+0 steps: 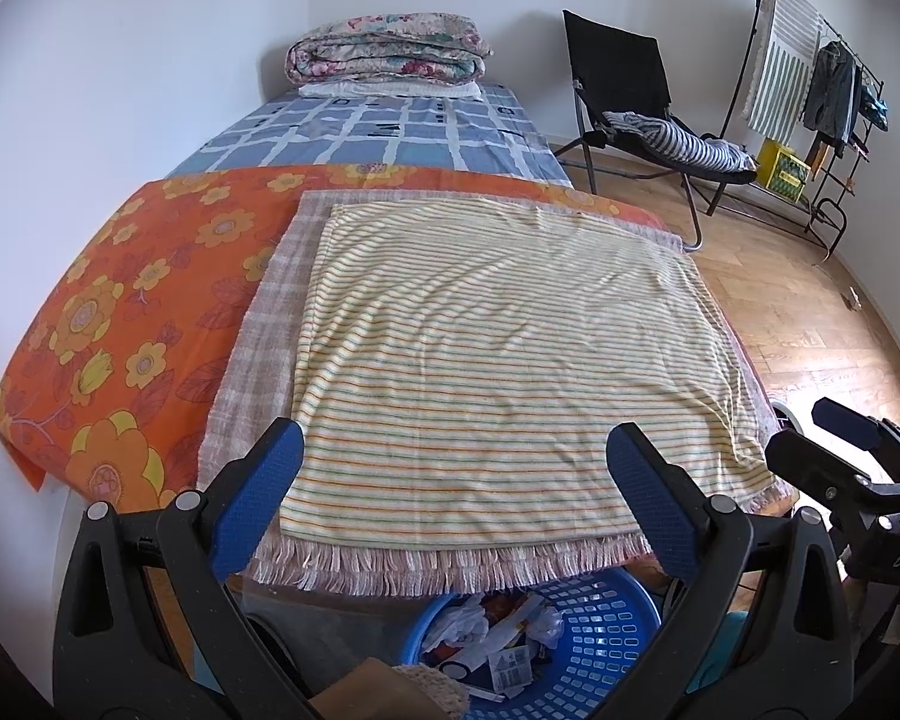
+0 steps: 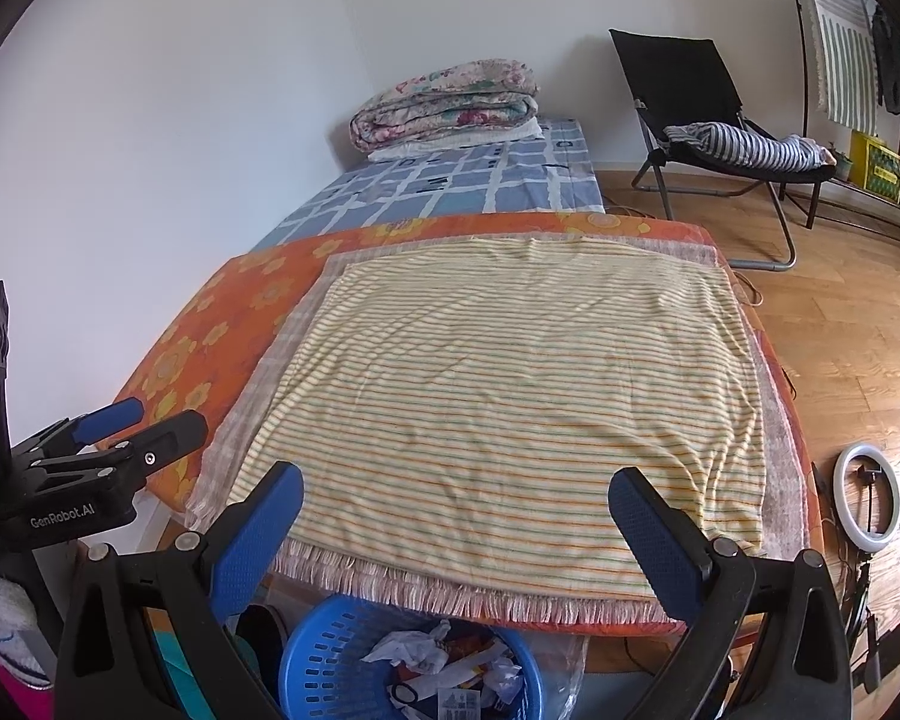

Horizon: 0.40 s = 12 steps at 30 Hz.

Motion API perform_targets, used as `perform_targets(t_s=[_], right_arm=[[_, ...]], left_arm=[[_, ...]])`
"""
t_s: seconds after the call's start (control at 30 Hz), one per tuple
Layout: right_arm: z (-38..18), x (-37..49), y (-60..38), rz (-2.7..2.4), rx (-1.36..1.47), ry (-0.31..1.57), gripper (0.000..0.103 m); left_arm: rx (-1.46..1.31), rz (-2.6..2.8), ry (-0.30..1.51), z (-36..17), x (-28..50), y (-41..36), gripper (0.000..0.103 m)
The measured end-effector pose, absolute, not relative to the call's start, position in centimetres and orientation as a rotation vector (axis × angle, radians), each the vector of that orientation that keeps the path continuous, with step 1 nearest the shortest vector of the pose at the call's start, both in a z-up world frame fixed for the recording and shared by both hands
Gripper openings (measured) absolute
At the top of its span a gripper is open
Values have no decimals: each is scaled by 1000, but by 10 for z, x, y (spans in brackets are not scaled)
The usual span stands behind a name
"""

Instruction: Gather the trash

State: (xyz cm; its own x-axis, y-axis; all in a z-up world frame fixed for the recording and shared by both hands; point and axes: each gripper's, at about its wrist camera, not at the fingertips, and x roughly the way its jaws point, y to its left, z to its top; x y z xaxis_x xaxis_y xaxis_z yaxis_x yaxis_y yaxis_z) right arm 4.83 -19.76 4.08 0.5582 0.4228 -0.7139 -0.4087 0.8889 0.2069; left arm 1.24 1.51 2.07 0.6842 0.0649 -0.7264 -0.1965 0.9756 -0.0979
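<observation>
Two handheld grippers hover side by side at the foot of a bed. The left gripper (image 1: 455, 456) has its blue-padded jaws spread wide with nothing between them, and the right gripper (image 2: 456, 501) is equally wide and empty. Each shows at the edge of the other's view.

Directly below them, on the floor against the end of the bed, stands a blue perforated plastic basket (image 1: 606, 642) (image 2: 324, 660). The collected trash (image 1: 498, 630) (image 2: 450, 666) lies inside it: crumpled white paper, wrappers and a label with a barcode.

Just beyond the basket, a yellow striped towel (image 1: 498, 330) (image 2: 510, 396) lies flat on the near end of the bed, over a fringed pinkish plaid blanket (image 1: 258, 324) (image 2: 780, 468) whose tassels hang over the edge. Both rest on an orange floral sheet (image 1: 120, 300) (image 2: 210, 324).

To the right, on the wooden floor (image 2: 858, 330), a white ring light (image 2: 868, 498) lies beside the bed.

Farther up, the mattress is covered in a blue checked sheet (image 1: 390, 132) (image 2: 450, 186), and a folded floral quilt (image 1: 390, 48) (image 2: 450, 102) sits on a white pillow at the head, against the wall.

At the back right, a black folding chair (image 1: 624, 72) (image 2: 684, 78) holds a striped garment (image 1: 690, 144) (image 2: 756, 147), and a clothes rack (image 1: 810, 78) hung with a striped towel and dark clothes stands by the far wall.
</observation>
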Motion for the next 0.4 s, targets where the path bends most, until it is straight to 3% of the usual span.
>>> perform_targets(t_s=[0.4], right_arm=[[39, 47, -196, 487, 15, 854, 103]], left_arm=[[-159, 159, 798, 22, 10, 14, 103]])
